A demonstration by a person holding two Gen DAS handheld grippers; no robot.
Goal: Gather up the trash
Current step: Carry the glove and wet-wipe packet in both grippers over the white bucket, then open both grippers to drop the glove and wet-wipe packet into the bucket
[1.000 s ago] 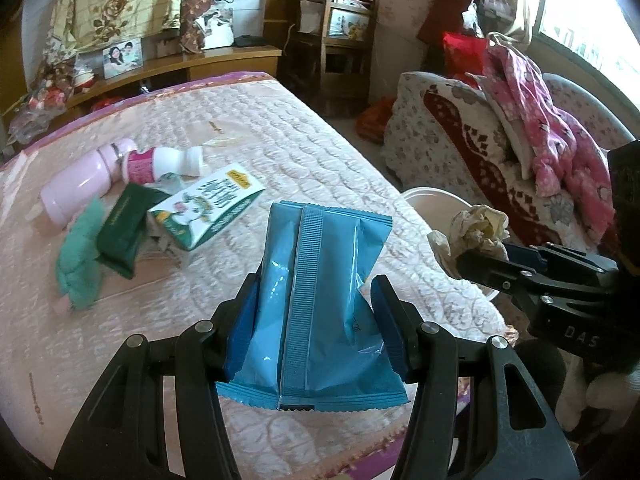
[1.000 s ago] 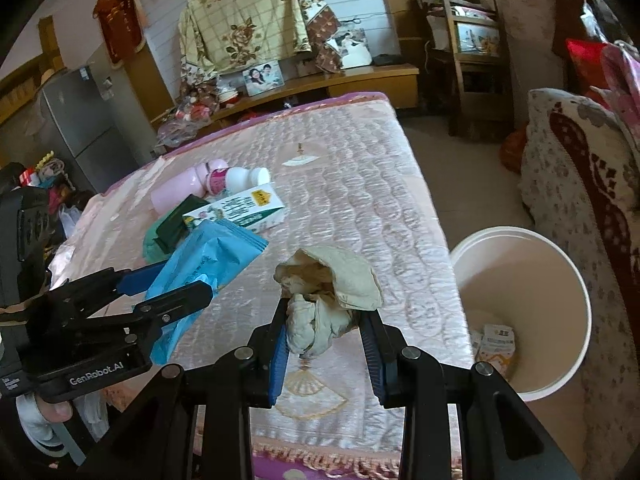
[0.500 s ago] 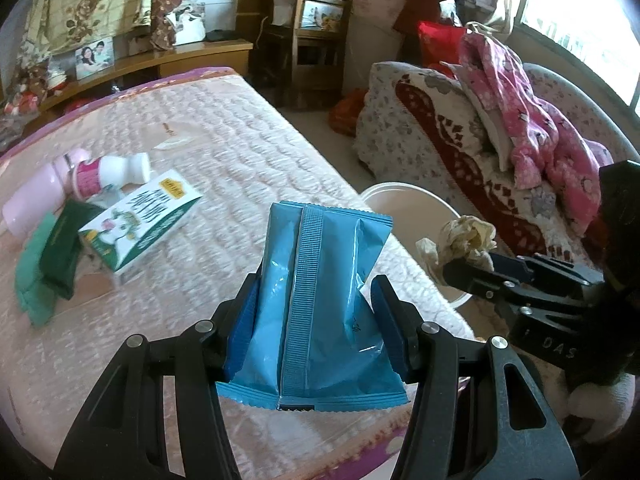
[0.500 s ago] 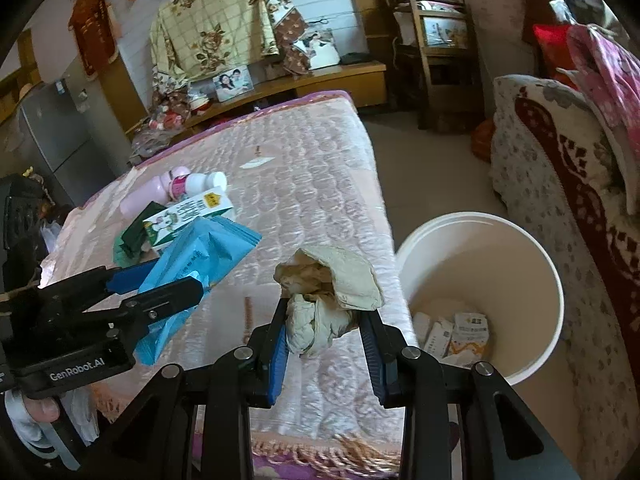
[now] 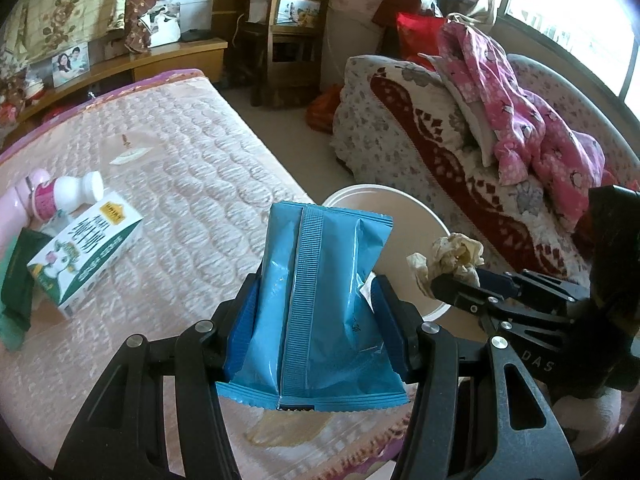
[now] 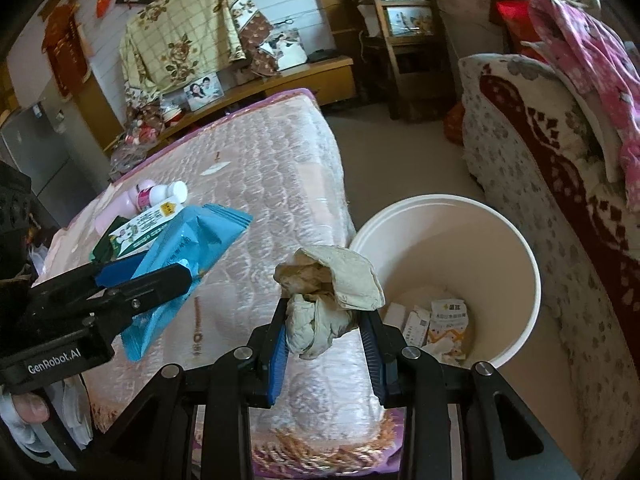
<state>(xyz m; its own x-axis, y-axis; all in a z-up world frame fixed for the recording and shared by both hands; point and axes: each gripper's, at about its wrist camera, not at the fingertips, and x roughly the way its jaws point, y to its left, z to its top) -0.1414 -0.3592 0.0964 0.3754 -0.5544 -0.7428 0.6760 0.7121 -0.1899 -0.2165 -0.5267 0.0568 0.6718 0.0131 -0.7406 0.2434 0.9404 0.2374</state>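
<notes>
Left wrist view shows our left gripper (image 5: 316,320) pinching a blue packet (image 5: 320,300), our right gripper (image 5: 452,280) at three o'clock clamping crumpled paper (image 5: 452,252), the white bin (image 5: 404,196) half hidden behind both.

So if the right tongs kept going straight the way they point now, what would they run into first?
Probably the near edge of the bed: beyond the crumpled paper held in the right tongs, the line meets the quilt near its corner, just left of the white bin. Depth is unclear.

The blue packet (image 5: 316,304) hides part of the bin (image 5: 404,196) rim.
</notes>
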